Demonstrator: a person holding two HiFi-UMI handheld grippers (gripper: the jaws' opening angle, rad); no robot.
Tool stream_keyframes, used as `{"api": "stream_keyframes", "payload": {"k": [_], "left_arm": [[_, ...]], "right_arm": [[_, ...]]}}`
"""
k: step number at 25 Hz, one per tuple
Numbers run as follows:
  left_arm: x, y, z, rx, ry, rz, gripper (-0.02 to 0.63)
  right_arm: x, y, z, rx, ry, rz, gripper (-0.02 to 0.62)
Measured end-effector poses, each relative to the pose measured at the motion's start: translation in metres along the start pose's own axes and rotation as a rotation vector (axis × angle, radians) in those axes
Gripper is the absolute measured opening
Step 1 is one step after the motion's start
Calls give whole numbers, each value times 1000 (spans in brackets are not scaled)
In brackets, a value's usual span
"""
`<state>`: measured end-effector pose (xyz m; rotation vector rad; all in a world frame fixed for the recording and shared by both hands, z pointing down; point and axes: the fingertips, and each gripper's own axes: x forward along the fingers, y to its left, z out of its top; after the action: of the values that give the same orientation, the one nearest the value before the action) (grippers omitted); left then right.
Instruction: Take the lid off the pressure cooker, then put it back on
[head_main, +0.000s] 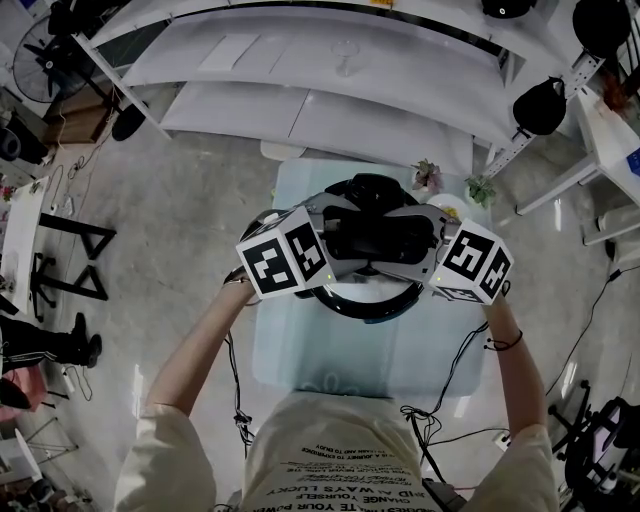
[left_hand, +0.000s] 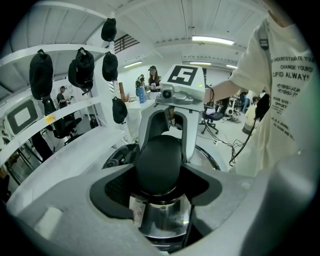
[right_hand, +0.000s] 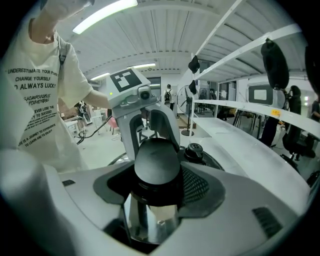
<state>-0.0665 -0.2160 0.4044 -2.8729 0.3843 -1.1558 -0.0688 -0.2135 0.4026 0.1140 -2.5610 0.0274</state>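
Pale table (head_main: 300, 340) fills the middle of the head view, w/ grey floor (head_main: 190, 200) all round & white shelves (head_main: 330, 110) along the top. Mid-frame on it stands the pressure cooker (head_main: 370, 305), w/ its lid (head_main: 372, 188) on top. Two small plants (head_main: 428, 177) sit at the table's far edge, up & right of the cooker. L claw (left_hand: 162, 172) comes in from the left & is closed on the left handle (left_hand: 160, 155). That black handle fills the gap btw. its jaws, w/ the shiny cooker wall just under it. R claw (right_hand: 157, 172) comes in from the right & grips the right handle (right_hand: 156, 162) the same way. Both claws face each other across the lid.
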Motion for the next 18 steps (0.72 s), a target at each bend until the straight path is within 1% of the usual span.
{"api": "stream_keyframes", "payload": {"k": [4, 11, 15, 18], "left_arm": [[0, 0, 0, 3, 4, 0, 293], [0, -1, 0, 9, -15, 3, 293], [0, -1, 1, 8, -48, 13, 293], [-1, 0, 1, -11, -86, 51, 293]], "right_arm": [[0, -1, 0, 5, -12, 2, 275], [0, 0, 0, -1, -25, 2, 275], [0, 0, -2, -6, -32, -3, 276], [-1, 0, -2, -1, -32, -9, 276]]}}
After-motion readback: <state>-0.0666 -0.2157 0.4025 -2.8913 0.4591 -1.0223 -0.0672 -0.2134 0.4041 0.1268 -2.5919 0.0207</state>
